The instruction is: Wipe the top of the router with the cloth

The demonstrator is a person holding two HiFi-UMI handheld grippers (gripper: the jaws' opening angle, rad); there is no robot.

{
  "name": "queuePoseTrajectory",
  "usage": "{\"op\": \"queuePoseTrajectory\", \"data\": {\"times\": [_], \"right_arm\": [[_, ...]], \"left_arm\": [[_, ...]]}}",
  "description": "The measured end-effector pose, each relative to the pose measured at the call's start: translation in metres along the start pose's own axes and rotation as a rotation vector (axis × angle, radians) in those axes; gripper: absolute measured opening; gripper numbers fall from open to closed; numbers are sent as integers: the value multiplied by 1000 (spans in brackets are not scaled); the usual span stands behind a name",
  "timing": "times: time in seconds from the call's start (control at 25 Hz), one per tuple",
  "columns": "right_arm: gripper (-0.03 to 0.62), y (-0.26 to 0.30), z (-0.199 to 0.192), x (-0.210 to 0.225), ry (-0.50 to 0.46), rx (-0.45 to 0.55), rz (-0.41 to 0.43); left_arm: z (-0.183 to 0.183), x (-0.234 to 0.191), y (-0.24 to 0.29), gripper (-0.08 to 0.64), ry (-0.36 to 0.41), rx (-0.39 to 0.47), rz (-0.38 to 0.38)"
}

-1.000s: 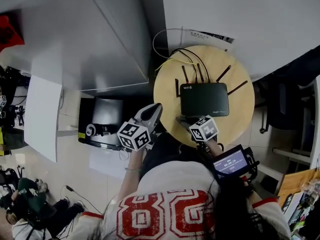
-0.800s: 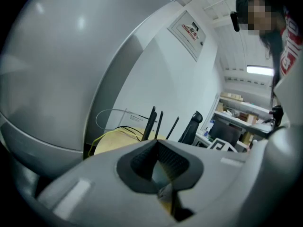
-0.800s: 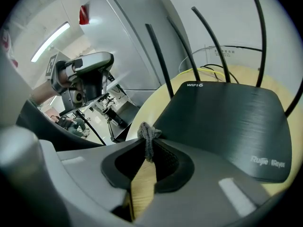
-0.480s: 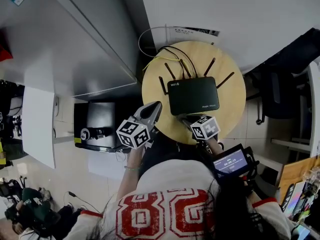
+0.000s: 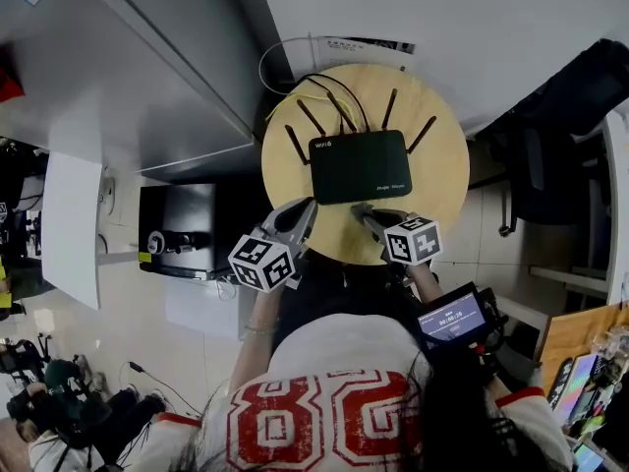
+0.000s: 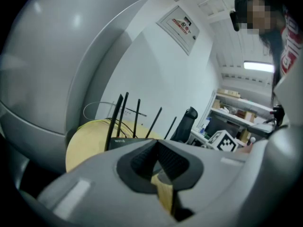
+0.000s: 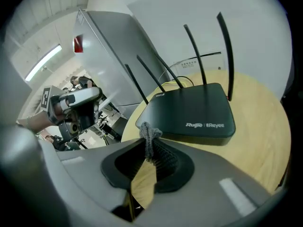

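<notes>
Since a second ago the round pale wooden table (image 5: 444,197) and the flat black router (image 5: 359,165) on it have slid left and up in the head view, while both grippers sit about where they were in the picture.

My right gripper (image 5: 362,211) is at the router's near edge, its jaws pinched on a dark grey knitted cloth (image 7: 149,135). Only a small knotted tuft shows above the pads; the rest is swallowed between them. From the head view I can't make the cloth out at all. In the right gripper view the tuft overlaps the router's near left corner (image 7: 189,112) — it may be touching the casing, but I can't say for sure.

My left gripper (image 5: 301,212) hangs over the table's near left part, beside the router and apart from it. Its jaws (image 6: 157,144) meet at the tips with nothing between them. That view gives me little of the router: a sliver of its top edge (image 6: 124,140) and thin black antennas (image 6: 117,119) above the jaws, the body hidden behind them.

Black and yellow cables (image 5: 329,91) trail off the router's far side. The table's near rim is cut off by the person's torso in the white and red shirt (image 5: 324,401).
</notes>
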State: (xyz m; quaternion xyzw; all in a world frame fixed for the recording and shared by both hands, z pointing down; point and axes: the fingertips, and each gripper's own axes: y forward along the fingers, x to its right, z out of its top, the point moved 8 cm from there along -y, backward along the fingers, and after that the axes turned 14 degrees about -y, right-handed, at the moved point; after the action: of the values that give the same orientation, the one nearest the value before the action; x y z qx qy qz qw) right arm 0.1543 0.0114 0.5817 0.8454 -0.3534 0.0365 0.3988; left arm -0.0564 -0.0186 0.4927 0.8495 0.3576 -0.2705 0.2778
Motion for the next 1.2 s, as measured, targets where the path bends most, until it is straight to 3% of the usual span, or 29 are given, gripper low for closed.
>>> {"op": "queuePoseTrajectory", "data": {"times": [0.24,0.4,0.64,0.92,1.04,1.2], "right_arm": [[43,-14,-27,-6,47,13,-2],[43,-21,-31,-14,55,33,-21],[43,-34,-42,-41,103,95,-123],[43,-34,-61,-129,224,258,-240],[43,-35,-69,-171,280,342,-292],[43,-40,-83,-216,311,382,-336]], "left_arm": [[-47,26,-27,0,-13,-62,23],[-54,24,-43,0,-23,-43,40],[-53,21,-54,0,14,-64,-57],[-68,21,-126,0,74,-148,-206],[-75,3,-159,0,61,-190,-203],[-78,-13,-186,0,30,-209,-198]]}}
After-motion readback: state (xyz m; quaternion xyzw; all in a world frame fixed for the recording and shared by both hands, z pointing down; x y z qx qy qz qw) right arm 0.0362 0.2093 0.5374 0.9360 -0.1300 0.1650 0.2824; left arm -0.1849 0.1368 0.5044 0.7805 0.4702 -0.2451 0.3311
